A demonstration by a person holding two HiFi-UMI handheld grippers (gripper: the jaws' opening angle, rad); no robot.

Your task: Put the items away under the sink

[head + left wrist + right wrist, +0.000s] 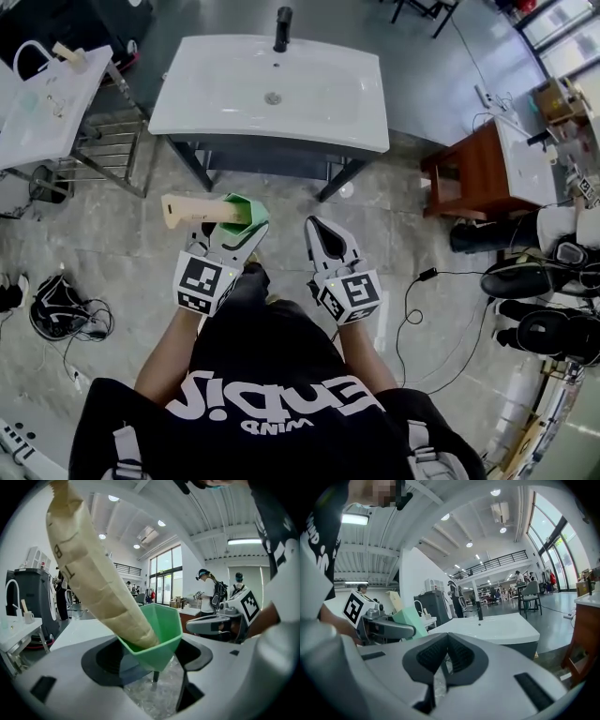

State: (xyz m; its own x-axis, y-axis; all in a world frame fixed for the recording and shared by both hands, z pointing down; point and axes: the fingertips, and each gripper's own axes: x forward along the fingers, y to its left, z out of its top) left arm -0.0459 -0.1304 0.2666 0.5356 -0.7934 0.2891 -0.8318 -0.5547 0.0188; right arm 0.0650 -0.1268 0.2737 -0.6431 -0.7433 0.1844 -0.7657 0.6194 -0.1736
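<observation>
I see the left claw (239, 230) clamped on a green cup (161, 634), with a beige roll (93, 573) tilted inside it. Right claw (317, 227) together, empty. Sink (216, 94) ahead.

- A brown wooden cabinet (473, 173) stands at the right on the grey marbled floor (122, 248).
- Black shoes (522, 278) lie near it, by the right edge.
- Coiled black cables (61, 317) lie at the left.
- A chrome rack (111, 150) stands upper left.

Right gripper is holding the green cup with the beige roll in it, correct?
No, the left gripper holds the green cup with the beige roll in it; the right gripper is shut and empty. The left gripper view shows it.
</observation>
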